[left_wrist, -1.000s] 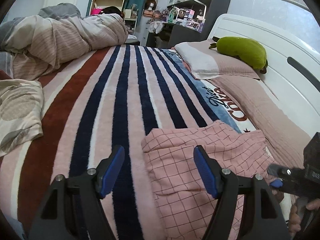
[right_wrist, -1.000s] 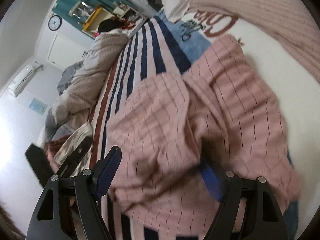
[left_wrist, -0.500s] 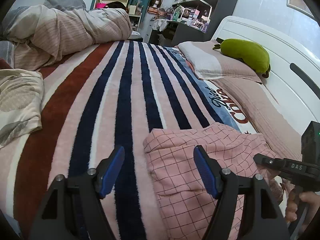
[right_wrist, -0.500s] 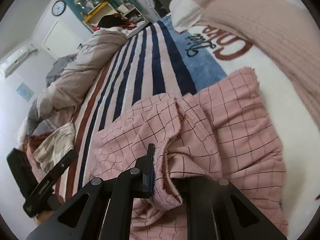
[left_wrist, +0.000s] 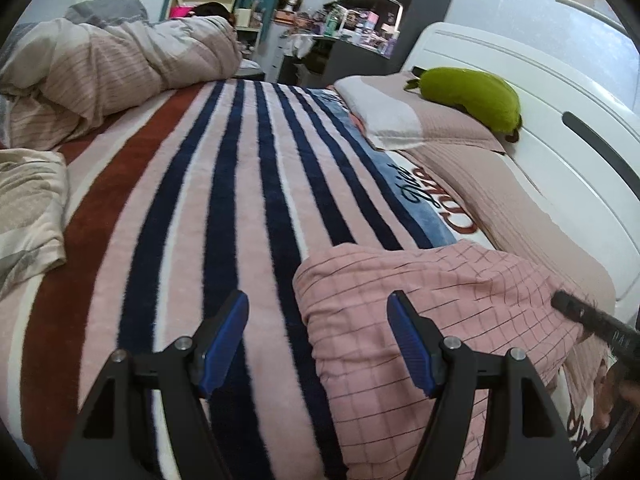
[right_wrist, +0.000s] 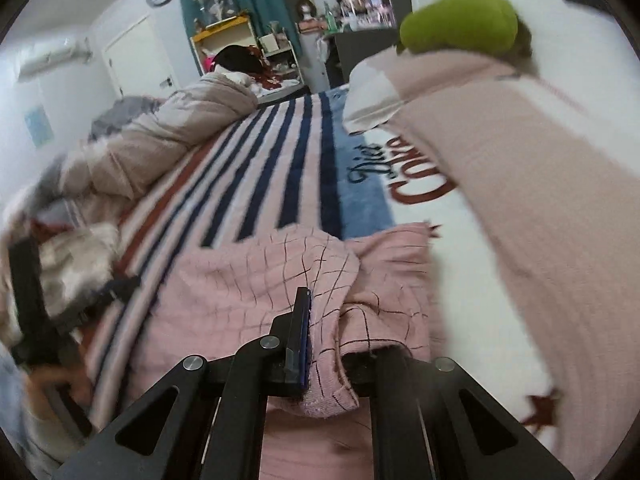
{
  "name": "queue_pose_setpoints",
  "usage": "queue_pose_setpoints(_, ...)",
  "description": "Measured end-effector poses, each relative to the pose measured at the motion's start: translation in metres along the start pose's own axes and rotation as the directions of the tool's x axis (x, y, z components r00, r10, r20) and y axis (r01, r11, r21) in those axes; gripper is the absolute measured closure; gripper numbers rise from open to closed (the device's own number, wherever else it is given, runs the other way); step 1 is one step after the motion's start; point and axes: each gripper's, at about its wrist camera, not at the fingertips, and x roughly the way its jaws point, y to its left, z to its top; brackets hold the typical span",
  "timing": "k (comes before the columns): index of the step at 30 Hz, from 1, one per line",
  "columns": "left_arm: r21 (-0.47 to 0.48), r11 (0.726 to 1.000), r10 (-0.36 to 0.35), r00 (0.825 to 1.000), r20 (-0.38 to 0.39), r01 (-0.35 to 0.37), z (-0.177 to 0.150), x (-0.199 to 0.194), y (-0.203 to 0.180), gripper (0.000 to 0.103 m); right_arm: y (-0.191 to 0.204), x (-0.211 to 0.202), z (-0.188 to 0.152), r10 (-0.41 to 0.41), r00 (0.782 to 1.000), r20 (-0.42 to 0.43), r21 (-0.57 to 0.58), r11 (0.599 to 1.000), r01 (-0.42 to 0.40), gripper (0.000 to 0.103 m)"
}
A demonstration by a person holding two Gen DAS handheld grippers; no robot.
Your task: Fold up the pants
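Pink checked pants (left_wrist: 432, 312) lie bunched on the striped blanket (left_wrist: 208, 184), at the near right of the left wrist view. My left gripper (left_wrist: 318, 338) hovers open over the pants' left edge, with nothing between its blue pads. In the right wrist view my right gripper (right_wrist: 316, 344) is shut on a fold of the pants (right_wrist: 248, 280), and the cloth rises in a ridge and drapes over the right finger. The right gripper's body (left_wrist: 592, 320) shows at the right edge of the left wrist view.
A rumpled beige duvet (left_wrist: 112, 72) lies along the far left. A folded patterned cloth (left_wrist: 28, 208) sits at the left edge. Pillows (left_wrist: 400, 116) and a green plush toy (left_wrist: 472, 96) rest against the white headboard (left_wrist: 560, 120) on the right.
The right gripper closed on a fold of the pants, rolled upright and lifted the cloth. The left gripper stayed open in about the same place.
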Motion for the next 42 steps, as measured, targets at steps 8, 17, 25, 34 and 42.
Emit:
queue_pose_setpoints(8,0.012,1.000,-0.015,1.000,-0.013,0.016,-0.002,0.001,-0.006,0.035,-0.033,0.011,-0.053,0.027,0.989,-0.146,0.122,0.993,-0.009,0.097)
queue_pose_setpoints(17,-0.007,1.000,-0.013,1.000,-0.008,0.013,-0.001,0.000,-0.002,0.035,-0.047,-0.015,-0.025,-0.036,0.996,-0.080,0.124,0.991,0.046,0.059)
queue_pose_setpoints(25,-0.011,1.000,-0.007,1.000,-0.009,0.007,-0.002,0.000,0.001,0.035,-0.050,0.004,0.022,-0.121,0.993,-0.007,0.041,0.992,0.121,0.062)
queue_pose_setpoints(34,-0.015,1.000,-0.006,1.000,-0.016,0.006,-0.003,0.002,0.002,0.035,-0.049,0.008,-0.011,-0.046,0.987,-0.155,0.109,0.992,0.064,0.101)
queue_pose_setpoints(42,-0.013,1.000,-0.008,1.000,-0.011,0.007,-0.002,0.001,-0.001,0.035,-0.085,-0.033,-0.027,-0.037,0.994,-0.101,0.232,0.971,0.060,0.097)
